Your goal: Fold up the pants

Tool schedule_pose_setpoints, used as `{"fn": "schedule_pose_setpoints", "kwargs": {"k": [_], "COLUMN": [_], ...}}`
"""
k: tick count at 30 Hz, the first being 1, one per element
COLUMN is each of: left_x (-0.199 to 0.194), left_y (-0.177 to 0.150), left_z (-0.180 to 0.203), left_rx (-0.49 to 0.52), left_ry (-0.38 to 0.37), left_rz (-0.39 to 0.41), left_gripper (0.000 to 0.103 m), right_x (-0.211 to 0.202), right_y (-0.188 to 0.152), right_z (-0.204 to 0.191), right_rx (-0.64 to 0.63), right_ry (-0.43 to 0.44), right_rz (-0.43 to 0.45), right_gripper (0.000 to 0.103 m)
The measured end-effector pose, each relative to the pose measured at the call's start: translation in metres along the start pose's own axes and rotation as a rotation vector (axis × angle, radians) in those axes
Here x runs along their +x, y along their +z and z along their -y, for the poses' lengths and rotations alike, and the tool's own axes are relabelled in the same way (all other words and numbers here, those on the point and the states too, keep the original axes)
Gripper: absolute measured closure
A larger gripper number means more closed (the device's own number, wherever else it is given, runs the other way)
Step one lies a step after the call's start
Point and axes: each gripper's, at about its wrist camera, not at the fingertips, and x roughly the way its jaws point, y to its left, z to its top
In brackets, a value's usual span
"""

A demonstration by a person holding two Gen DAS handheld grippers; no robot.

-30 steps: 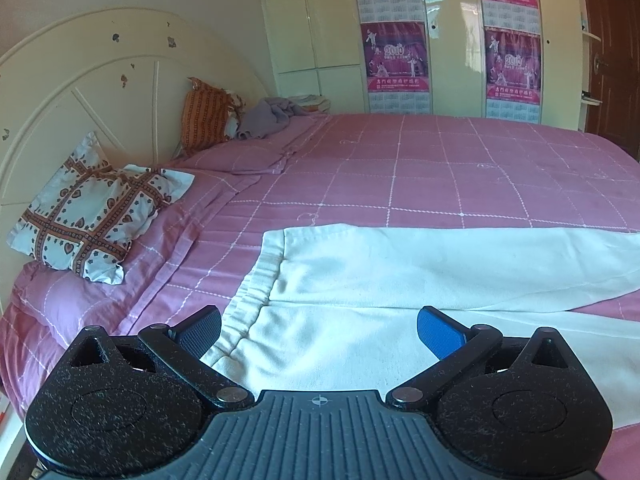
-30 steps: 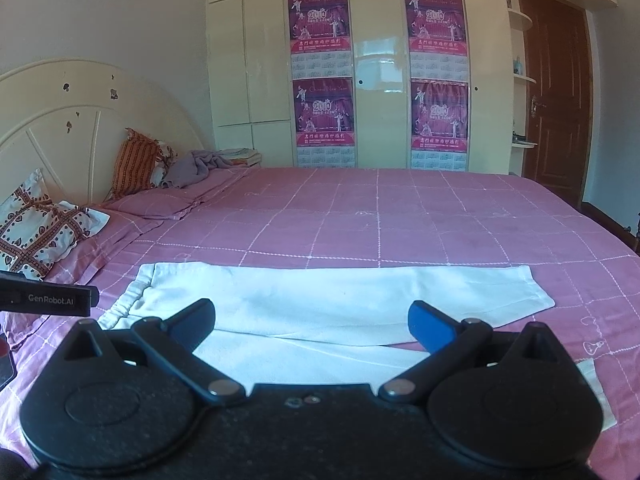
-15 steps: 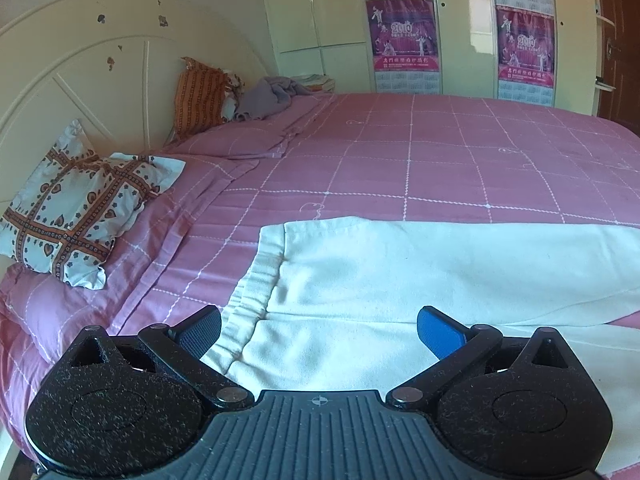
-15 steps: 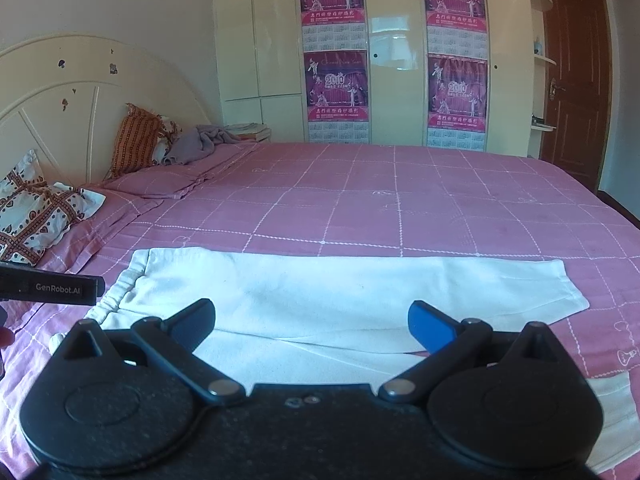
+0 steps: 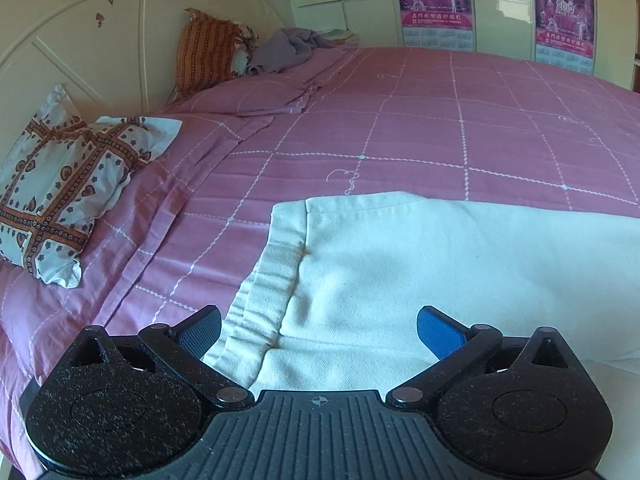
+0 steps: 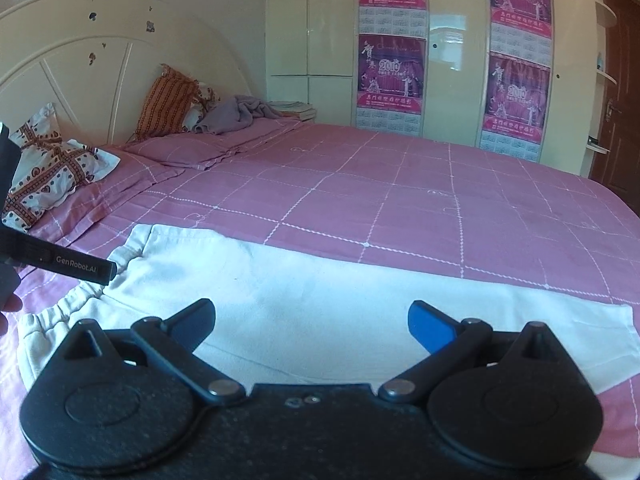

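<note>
1. The patterned pillow (image 5: 68,184) and the cream headboard (image 5: 100,48) sit at the far left; the waistband end of the pants points that way, toward the head of the bed.
2. The left gripper (image 5: 318,330) hovers low over the elastic waistband (image 5: 264,280), its jaws spread wide and holding nothing. One finger is over the pink quilted bedspread (image 5: 440,120), the other over the white cloth.
3. The white pants (image 6: 320,300) lie flat on the bedspread near the front edge of the bed. Their long axis runs left to right across both views — waistband at the left, leg hem (image 6: 628,328) at the right.
4. The two legs look spread slightly apart rather than stacked. A second strip of white shows below the upper leg at the right of the right wrist view.
5. The right gripper (image 6: 312,322) hangs over the mid-length of the pants, jaws likewise wide apart and empty.
6. Risk at the left: if the jaws close where they are, they may pinch the bedspread together with the waistband, and the cover would lift with the cloth.
7. Risk at the right: a grab at mid-leg may catch only one layer, so the fold would drag the legs askew — the edges would not line up.
8. The cloth looks soft and limp; lifting the two ends unevenly would probably bunch it.
</note>
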Motion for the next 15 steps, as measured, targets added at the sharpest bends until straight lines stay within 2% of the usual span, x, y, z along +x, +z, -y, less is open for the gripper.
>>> {"fn": "schedule_pose_setpoints", "kwargs": {"k": [7,11,15], "left_x": [0.072,0.109,0.142], "left_y": [0.018,0.026,0.033], "left_z": [-0.010,-0.016,-0.025], "left_rx": [-0.043,-0.057,-0.092], "left_ry": [0.022,0.047,0.025], "left_rz": [-0.075,-0.105,-0.139], "left_gripper": [0.000,0.000,0.000], "right_x": [0.076,0.118,0.159], "right_y": [0.007,0.010,0.018], "right_z": [0.008,0.008,0.007], "right_rx": [-0.024,-0.063,-0.092], "right_ry": [0.100,0.129,0.151], "right_rz": [-0.058,-0.094,-0.130], "right_gripper": [0.000,0.001,0.008]}}
